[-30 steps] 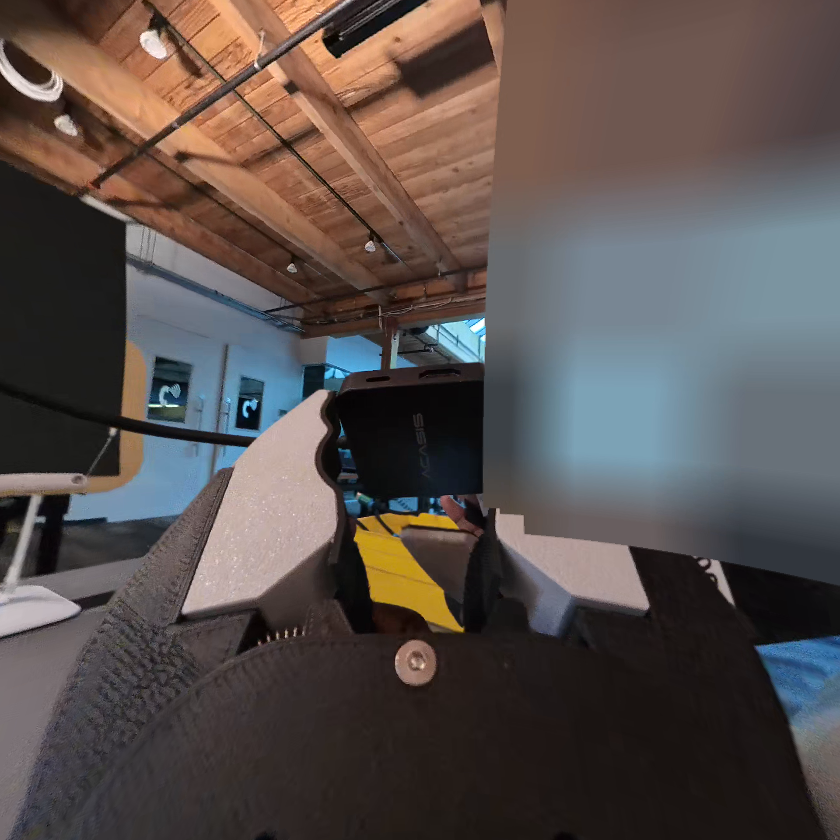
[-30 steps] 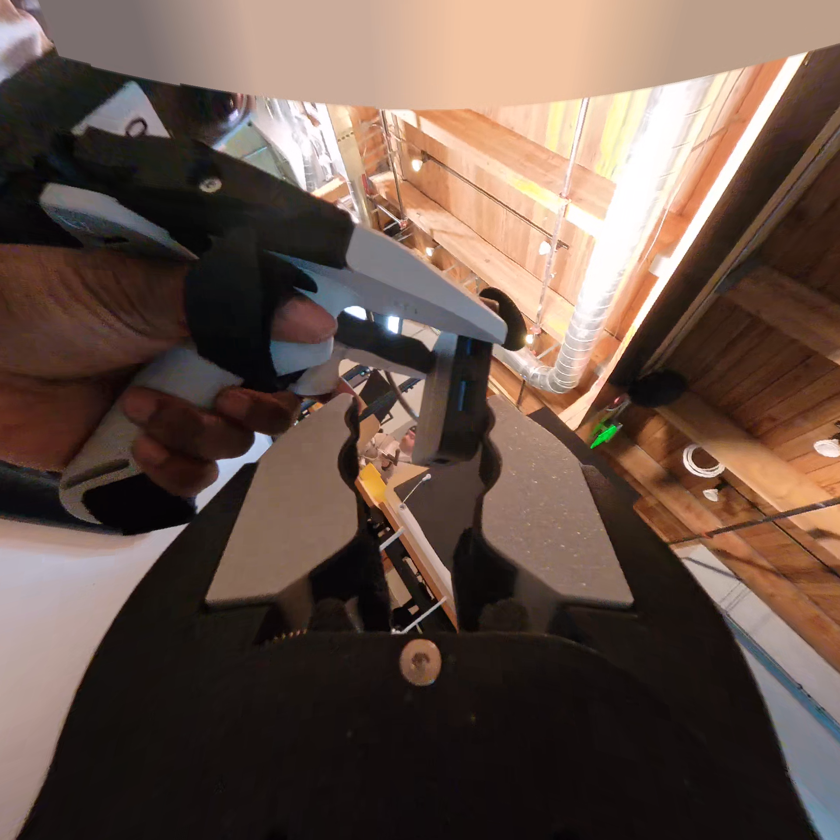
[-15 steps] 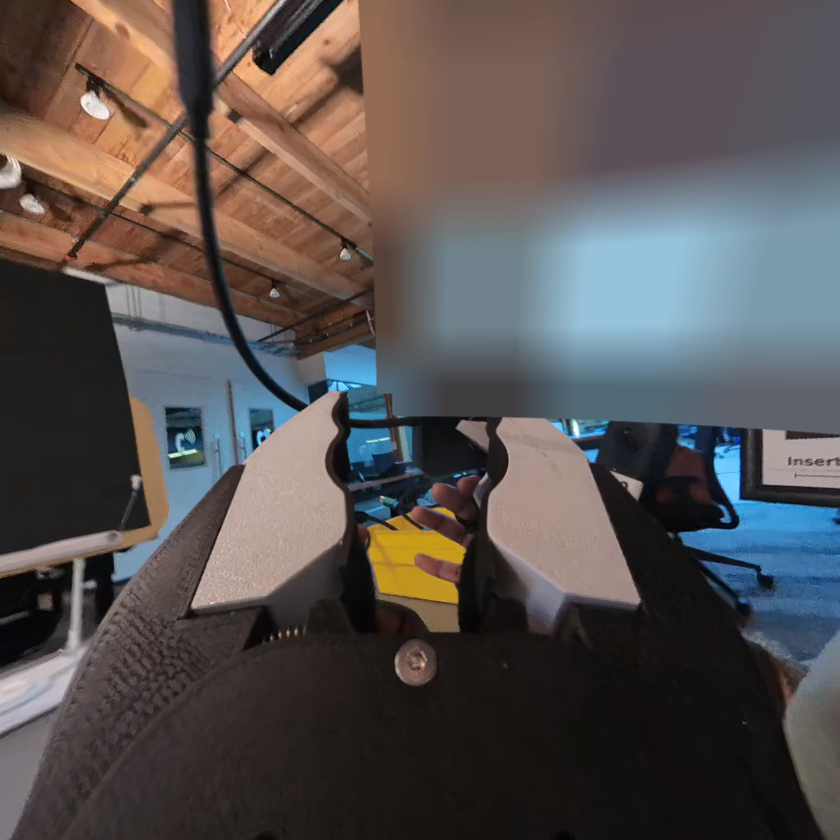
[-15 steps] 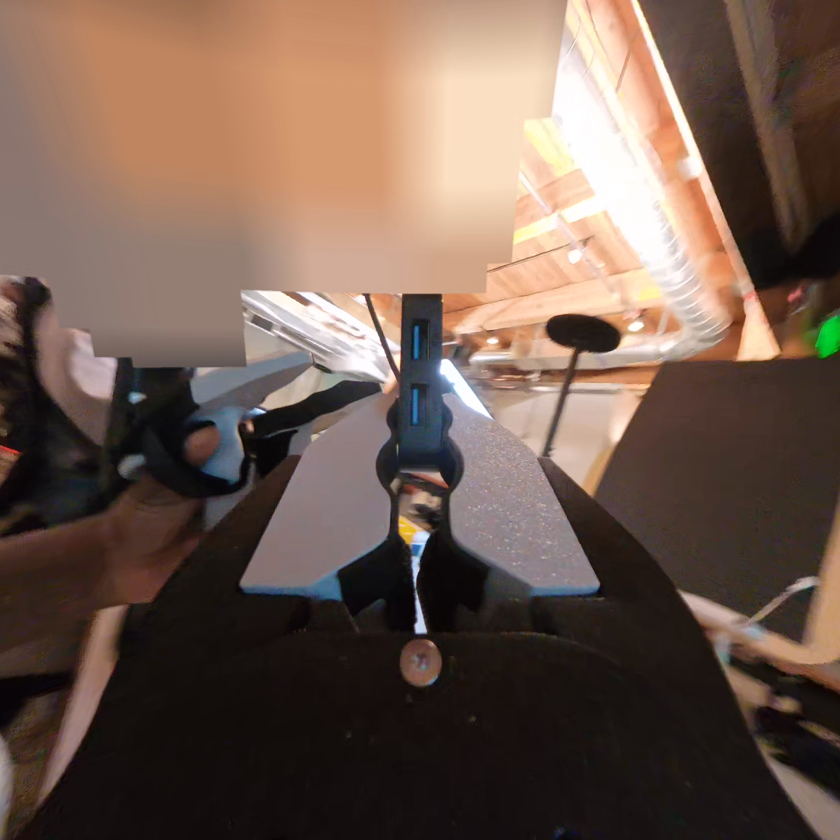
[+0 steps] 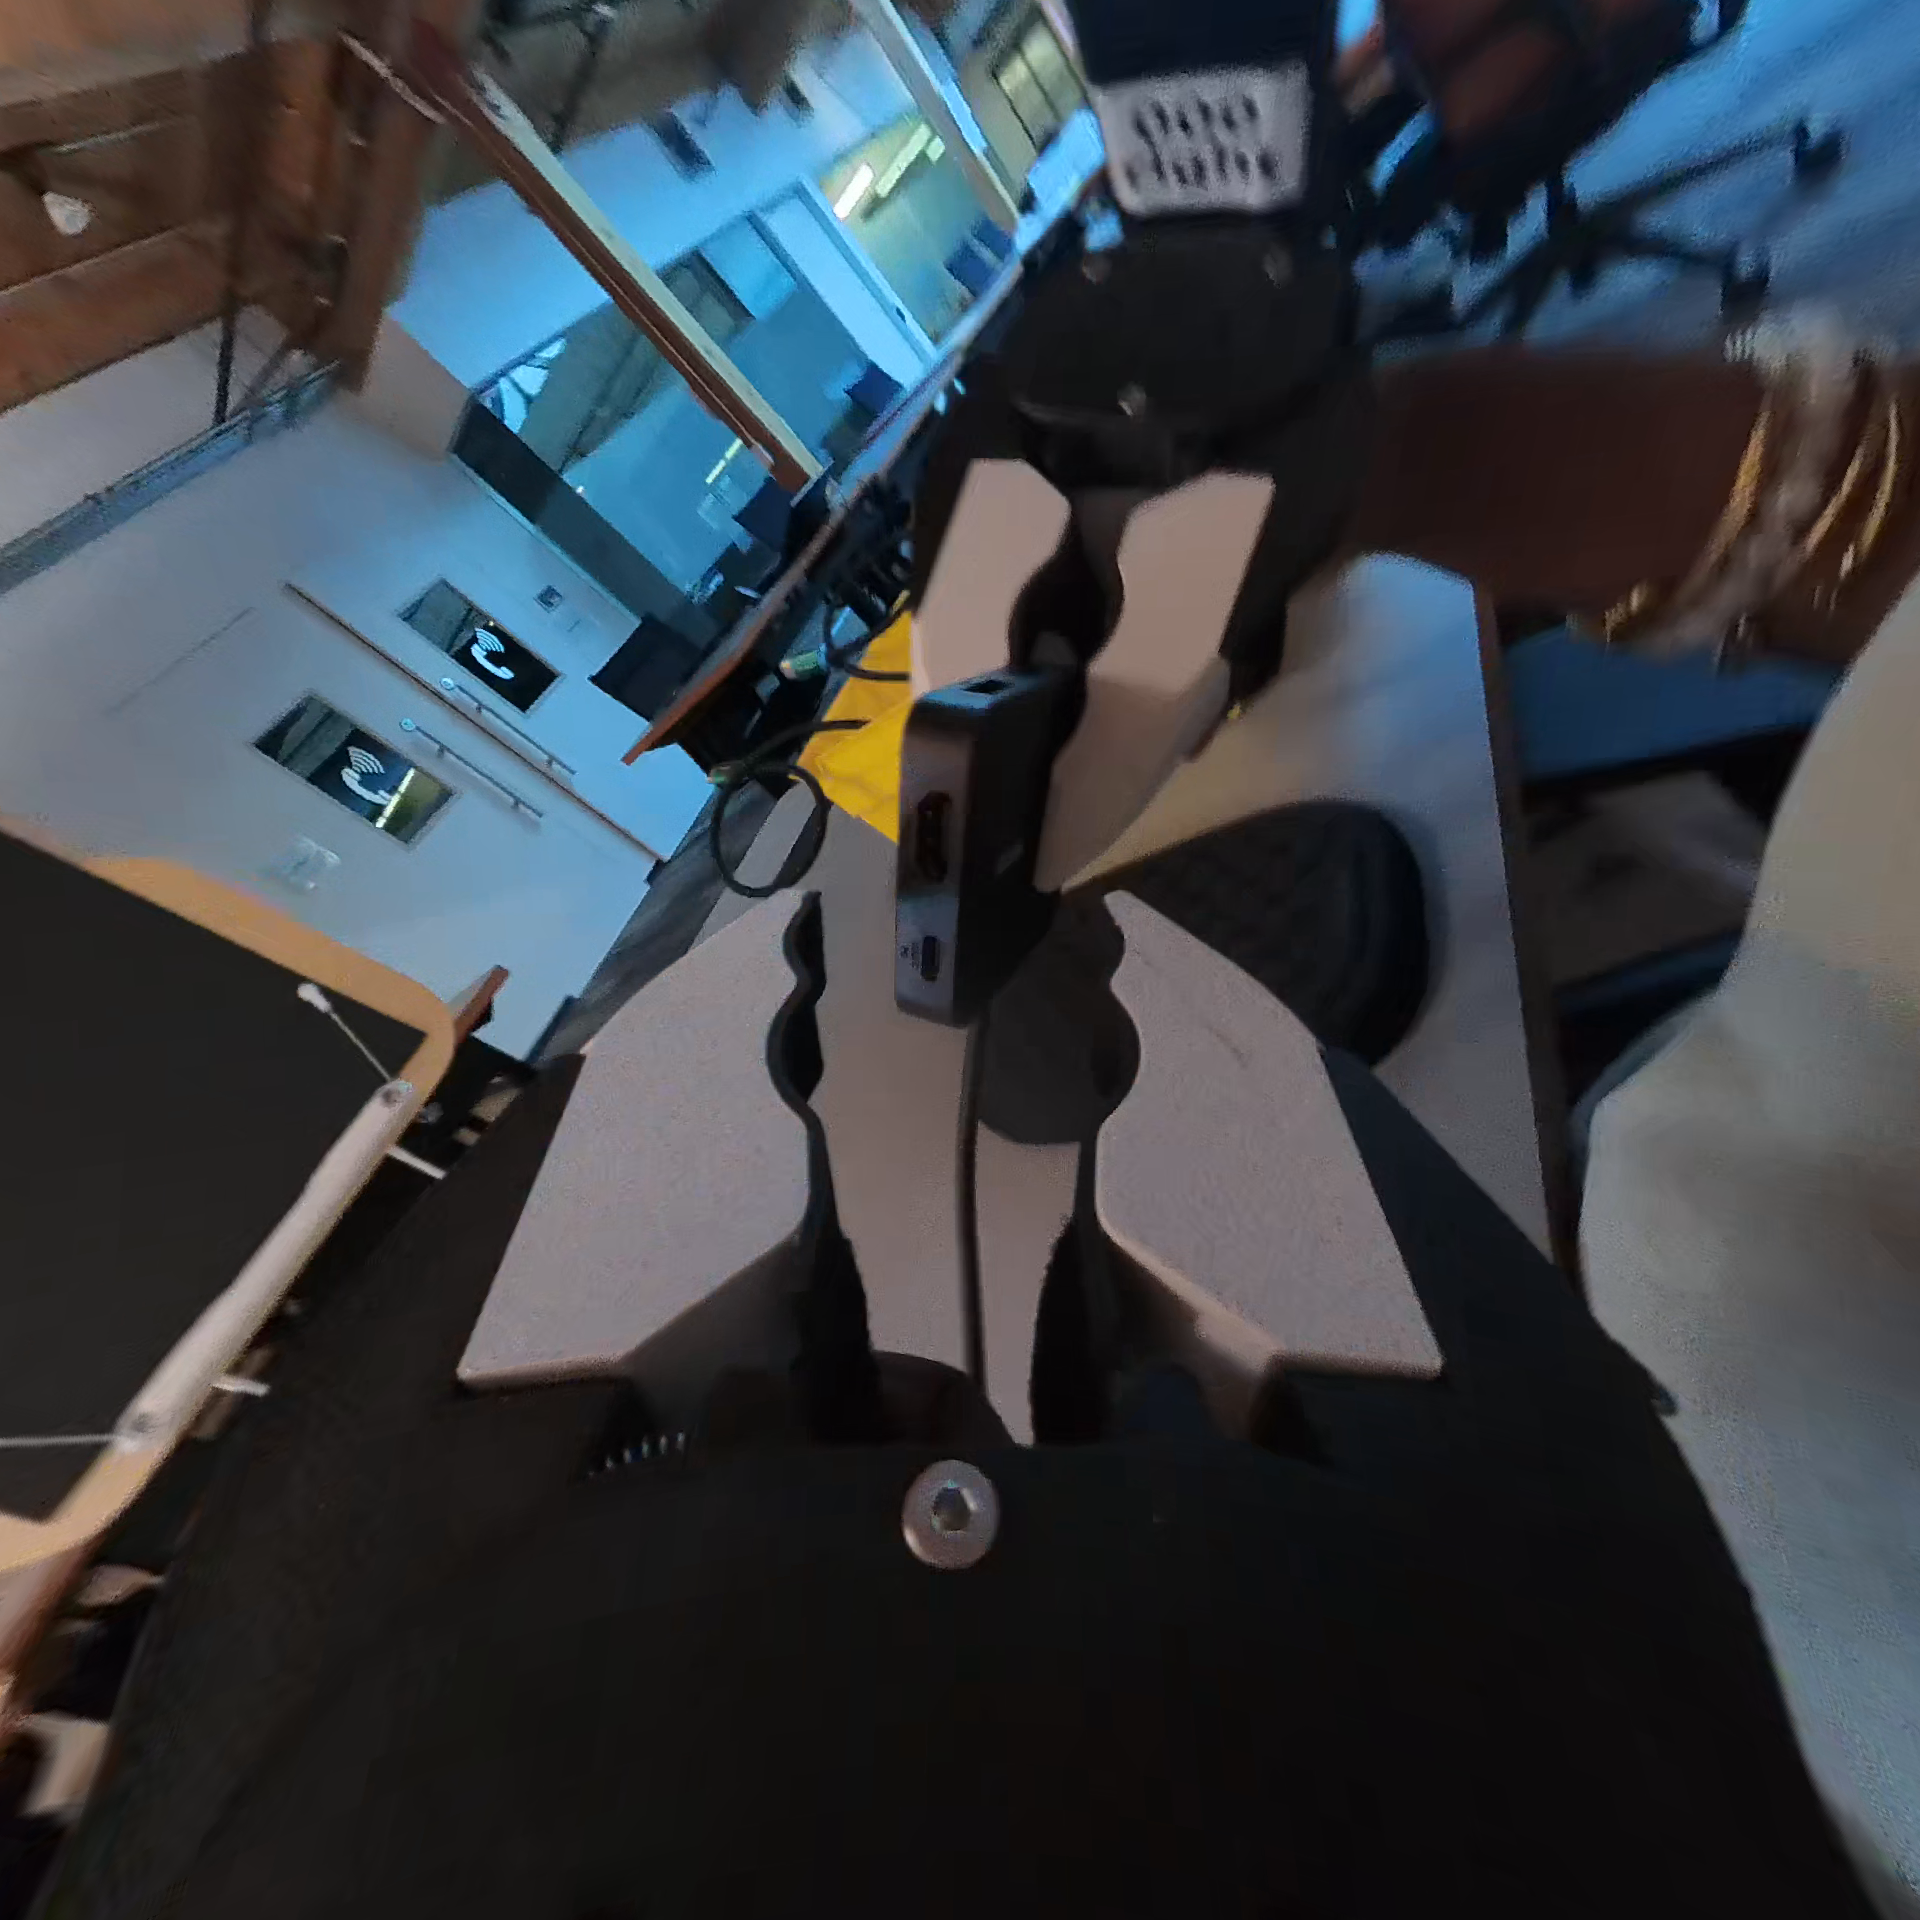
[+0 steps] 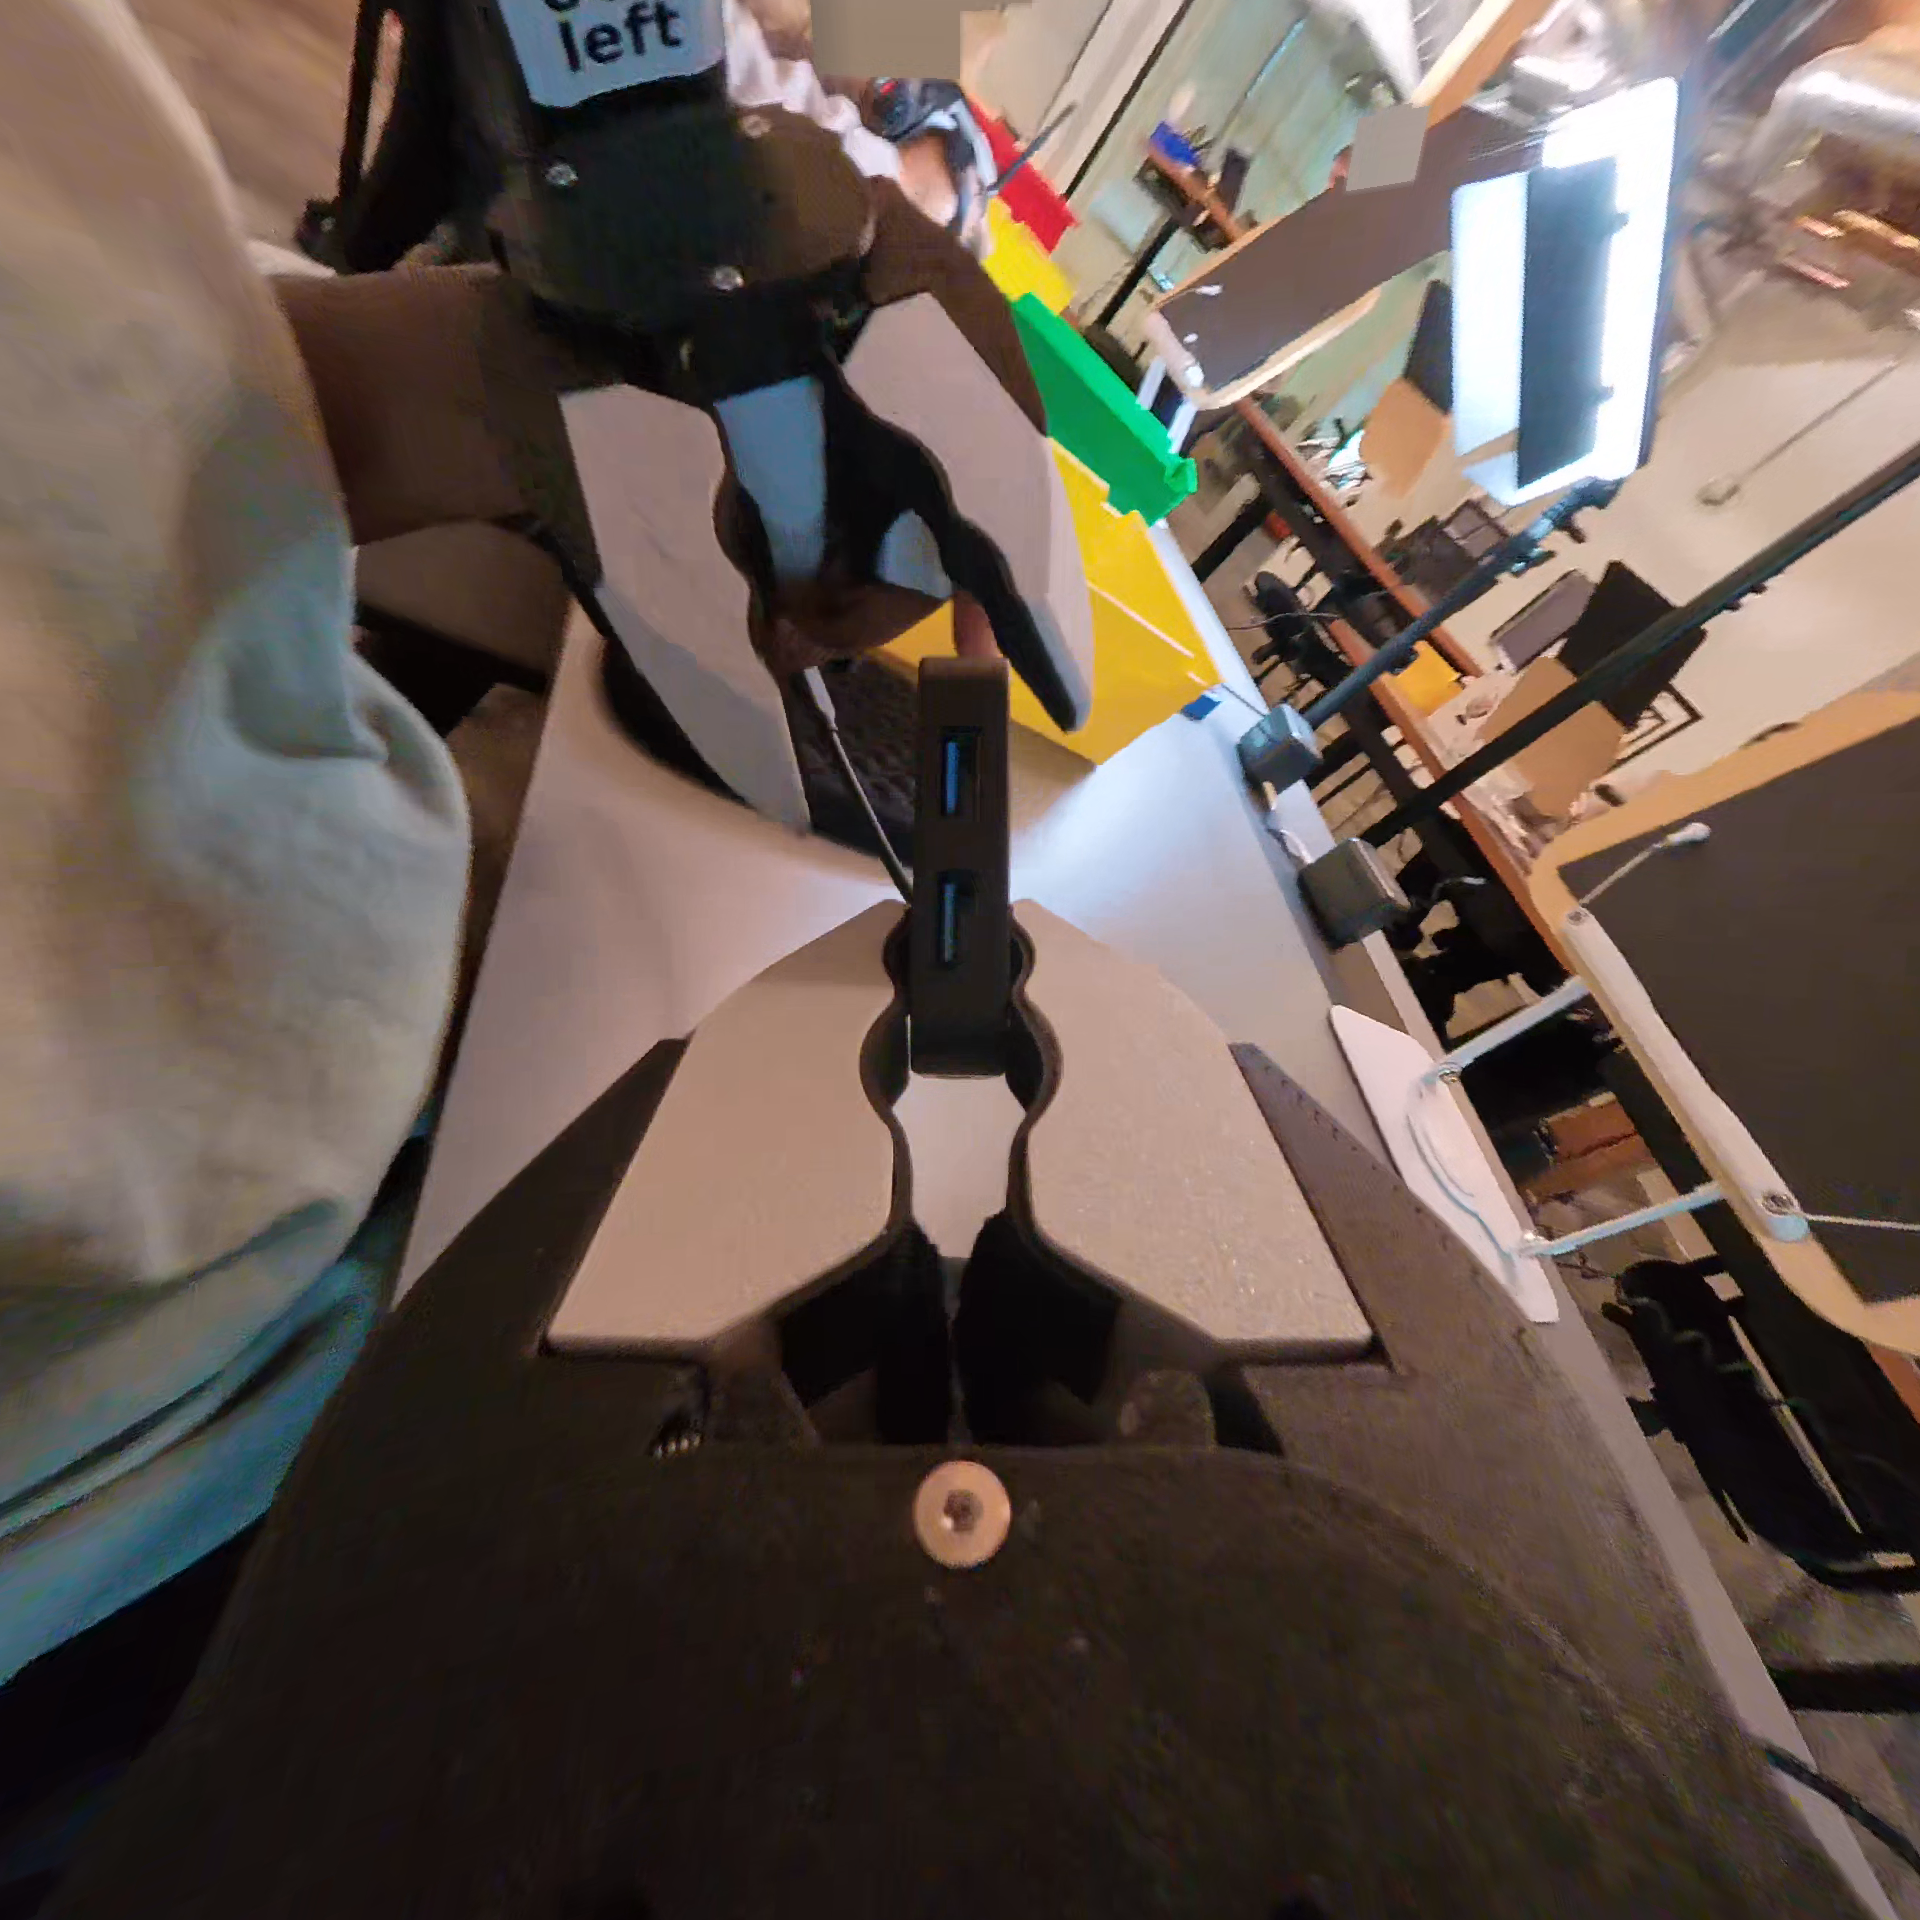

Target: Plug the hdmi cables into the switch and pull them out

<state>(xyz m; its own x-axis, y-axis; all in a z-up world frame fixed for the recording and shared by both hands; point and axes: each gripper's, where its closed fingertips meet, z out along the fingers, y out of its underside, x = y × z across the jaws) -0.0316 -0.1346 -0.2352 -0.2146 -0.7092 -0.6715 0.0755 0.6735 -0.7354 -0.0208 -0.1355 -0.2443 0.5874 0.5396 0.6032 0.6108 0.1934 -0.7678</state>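
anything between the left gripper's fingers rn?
Only a thin black cable running down from the switch; the left hand-held gripper stands open. The right hand-held gripper holds the switch. Left wrist view.

Black switch (image 6: 958, 883) with blue ports, clamped between grey fingers (image 6: 1143, 1143) on black bodies. Yellow bin (image 6: 1122, 634) beside green (image 6: 1091, 416) and red (image 6: 1023, 192) ones. Grey table (image 6: 1164, 862). Cream sleeve (image 6: 187, 727). Black panels (image 5: 156, 1091) edged in tan wood.

One switch (image 6: 958, 883), two grippers (image 6: 954, 940) (image 5: 956, 977)
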